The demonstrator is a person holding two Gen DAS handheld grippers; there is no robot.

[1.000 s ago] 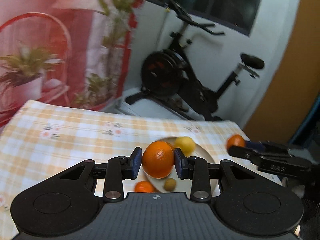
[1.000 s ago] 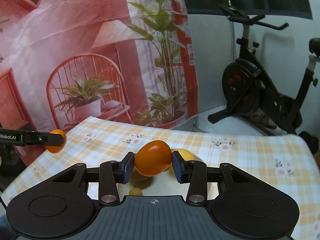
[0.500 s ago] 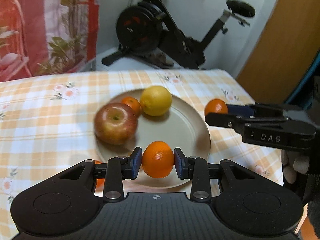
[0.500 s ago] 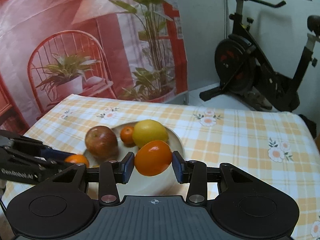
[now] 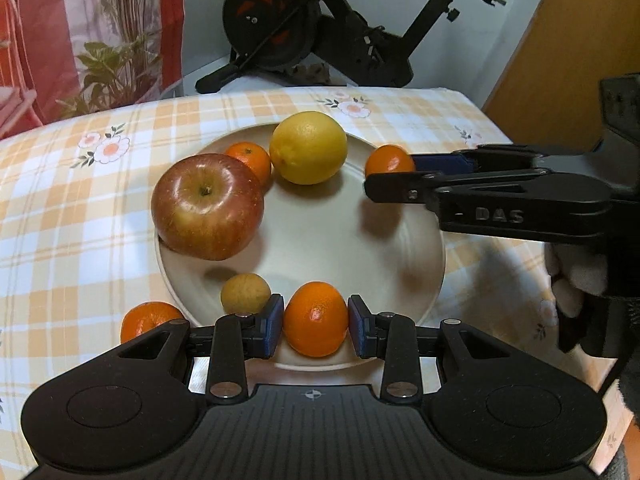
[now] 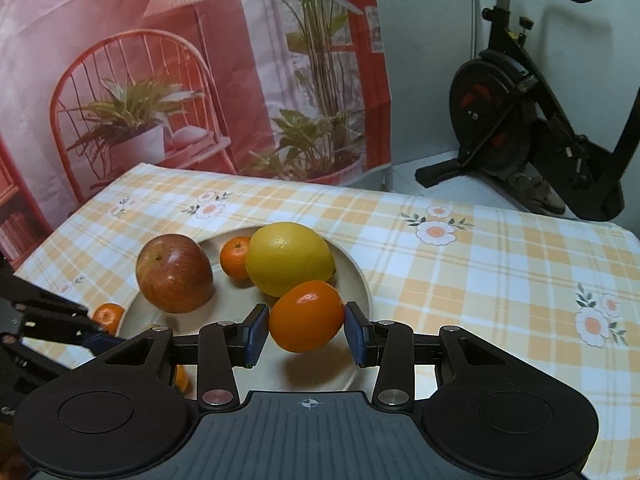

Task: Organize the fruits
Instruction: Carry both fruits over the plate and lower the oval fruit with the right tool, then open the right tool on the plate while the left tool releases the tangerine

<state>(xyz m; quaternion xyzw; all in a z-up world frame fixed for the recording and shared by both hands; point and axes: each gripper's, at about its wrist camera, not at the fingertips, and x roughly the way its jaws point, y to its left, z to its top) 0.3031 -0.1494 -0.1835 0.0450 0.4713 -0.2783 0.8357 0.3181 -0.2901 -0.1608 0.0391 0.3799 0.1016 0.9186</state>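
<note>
My left gripper (image 5: 316,320) is shut on a small mandarin (image 5: 316,314) just above the near rim of a cream plate (image 5: 420,264). On the plate lie a red apple (image 5: 208,206), a lemon (image 5: 308,146), a small mandarin (image 5: 250,158) and a little brownish fruit (image 5: 245,293). My right gripper (image 6: 306,330) is shut on an orange fruit (image 6: 306,316) over the plate's right side, close to the lemon (image 6: 290,258) and the apple (image 6: 174,274). In the left wrist view it comes in from the right (image 5: 394,172).
One more mandarin (image 5: 150,318) lies on the checked tablecloth (image 5: 80,220) just left of the plate. An exercise bike (image 6: 520,128) stands behind the table, beside a printed backdrop (image 6: 160,60). A gloved hand (image 5: 576,276) holds the right gripper.
Both grippers have come down and forward over the plate, each still holding its fruit. The plate and its fruits now fill much more of both views.
</note>
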